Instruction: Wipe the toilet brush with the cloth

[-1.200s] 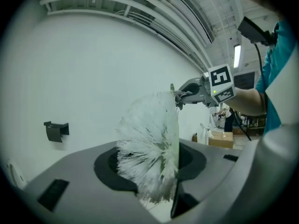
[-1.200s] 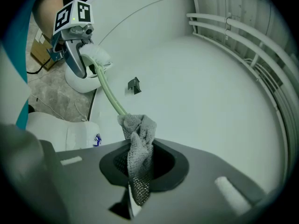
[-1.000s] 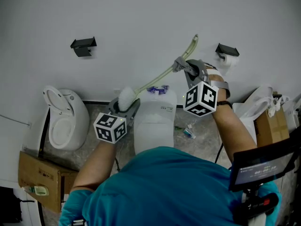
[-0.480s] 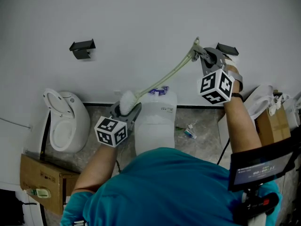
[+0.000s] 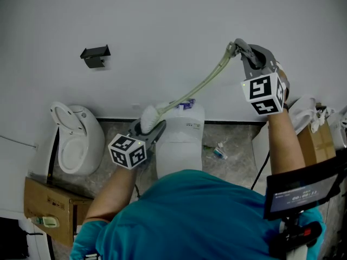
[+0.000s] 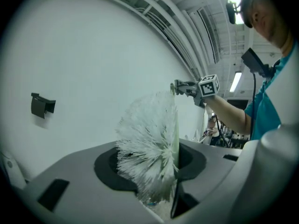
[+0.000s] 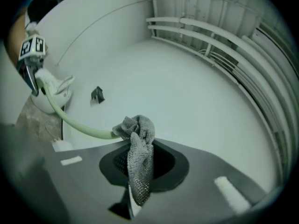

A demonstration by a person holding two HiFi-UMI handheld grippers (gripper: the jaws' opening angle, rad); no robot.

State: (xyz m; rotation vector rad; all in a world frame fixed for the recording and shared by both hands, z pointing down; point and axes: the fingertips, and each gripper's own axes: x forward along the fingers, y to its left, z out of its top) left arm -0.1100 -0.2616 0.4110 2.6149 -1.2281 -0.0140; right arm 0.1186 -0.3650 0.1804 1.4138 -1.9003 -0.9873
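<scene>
The left gripper and the right gripper hold up a long toilet brush with fluffy white bristles and a bendy pale green handle, one gripper at each end.

In the head view the brush runs in a curve from the lower middle of the frame up to the upper right, in front of a plain white wall. The left gripper's jaws are closed on the bristle head. The right gripper's jaws are closed on a grey mesh cloth, and the top end of the green handle goes into the bunched cloth. A white toilet sits just under the bristle head, on a grey speckled floor. A small black bracket is on the wall at the upper left. A brown cardboard box is at the lower left.
</scene>
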